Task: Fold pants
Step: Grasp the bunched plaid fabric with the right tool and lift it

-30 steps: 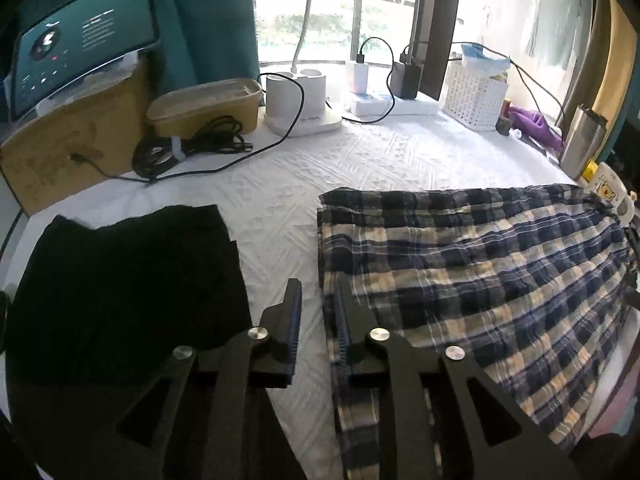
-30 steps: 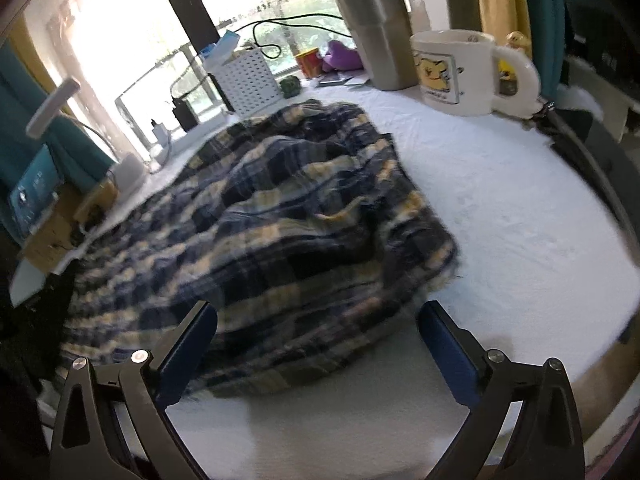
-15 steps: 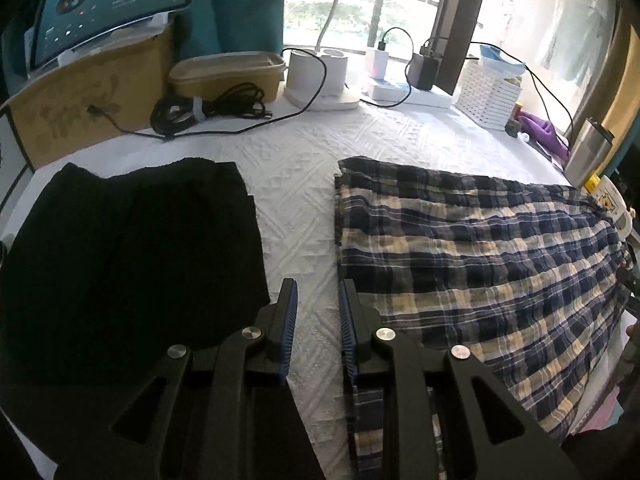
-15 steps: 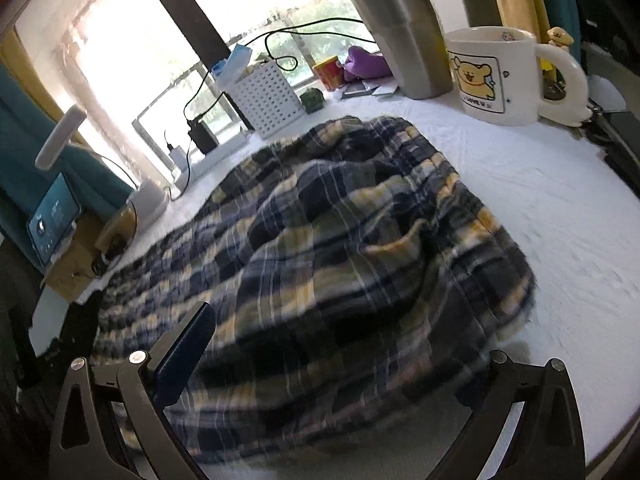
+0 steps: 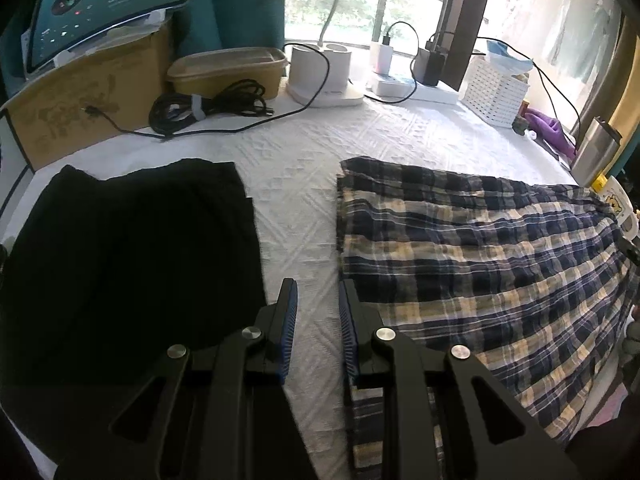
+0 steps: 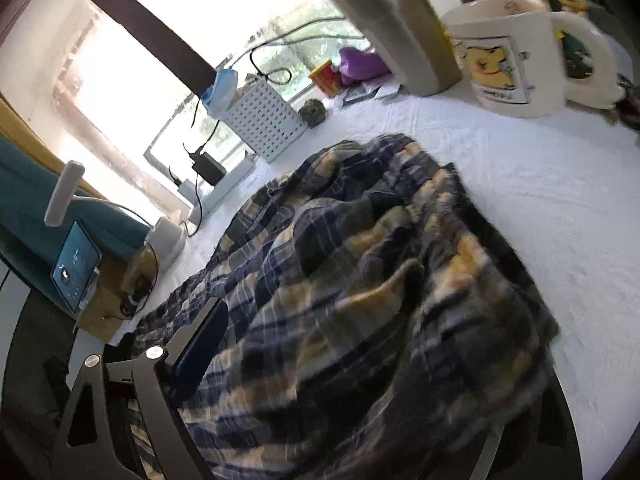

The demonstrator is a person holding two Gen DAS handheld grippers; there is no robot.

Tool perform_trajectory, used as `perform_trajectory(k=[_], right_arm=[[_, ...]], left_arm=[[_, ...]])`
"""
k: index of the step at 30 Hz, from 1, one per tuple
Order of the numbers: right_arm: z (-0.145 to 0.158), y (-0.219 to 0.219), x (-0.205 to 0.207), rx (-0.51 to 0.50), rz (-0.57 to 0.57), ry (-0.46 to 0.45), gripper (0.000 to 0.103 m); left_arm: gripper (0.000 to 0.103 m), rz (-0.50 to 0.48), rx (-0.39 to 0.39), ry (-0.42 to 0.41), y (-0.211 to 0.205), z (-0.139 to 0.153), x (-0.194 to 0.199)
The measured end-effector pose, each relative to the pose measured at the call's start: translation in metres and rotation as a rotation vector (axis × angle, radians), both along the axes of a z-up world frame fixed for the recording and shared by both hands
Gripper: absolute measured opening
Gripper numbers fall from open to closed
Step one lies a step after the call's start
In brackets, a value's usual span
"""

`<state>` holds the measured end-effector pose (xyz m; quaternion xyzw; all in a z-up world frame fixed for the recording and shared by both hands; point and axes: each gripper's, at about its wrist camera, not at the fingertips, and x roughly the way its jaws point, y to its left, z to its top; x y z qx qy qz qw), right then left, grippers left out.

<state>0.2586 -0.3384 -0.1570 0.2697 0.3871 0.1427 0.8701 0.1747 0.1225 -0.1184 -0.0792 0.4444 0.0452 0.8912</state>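
Pants of navy-and-cream plaid cotton [image 5: 472, 264] lie on the white-covered bench [image 5: 296, 184]; soft, light, best taken at an edge. Our left gripper [image 5: 316, 316] jaws are narrow, empty; our right gripper [image 6: 360, 380] jaws have just been closing, wide astride bunched cloth

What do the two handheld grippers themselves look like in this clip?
Left gripper: matte black angular linkage arms with triangular cut-outs, round silver pivot bolts, ribbed blue pads inside the jaws. Right gripper: same black frame, silver bolts and a dark blue pad. No cables, markings or sleeves visible.
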Motion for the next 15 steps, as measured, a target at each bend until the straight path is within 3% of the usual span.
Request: perform_trajectory(k=[2, 5, 6, 8, 9, 10, 11, 13, 15], right_arm=[[0.001, 0.009, 0.011, -0.032, 0.013, 0.007, 0.091], [-0.002, 0.017, 0.023, -0.025, 0.028, 0.007, 0.080], [-0.003, 0.018, 0.025, -0.018, 0.035, 0.016, 0.071], [-0.005, 0.018, 0.028, -0.022, 0.035, 0.022, 0.064], [-0.005, 0.016, 0.029, -0.016, 0.034, 0.030, 0.055], [-0.008, 0.012, 0.029, -0.006, 0.032, 0.040, 0.039], [-0.010, 0.010, 0.030, 0.002, 0.032, 0.050, 0.031], [-0.013, 0.004, 0.029, 0.032, 0.030, 0.053, 0.021], [-0.012, 0.002, 0.028, 0.042, 0.036, 0.041, 0.017]], left_arm=[[0.021, -0.005, -0.004, 0.001, -0.004, 0.000, 0.002], [0.021, -0.010, -0.007, 0.001, -0.009, 0.000, 0.002], [0.021, -0.009, -0.007, 0.004, -0.009, -0.001, 0.002], [0.021, -0.005, -0.005, 0.012, -0.009, -0.002, 0.001], [0.021, -0.001, -0.003, 0.015, -0.008, -0.002, 0.001], [0.021, 0.003, -0.003, 0.018, -0.008, -0.003, 0.001], [0.021, 0.007, -0.004, 0.019, -0.007, -0.002, 0.001], [0.021, 0.005, -0.001, 0.018, -0.006, -0.002, 0.001], [0.021, 0.002, 0.003, 0.017, -0.009, 0.000, 0.002]])
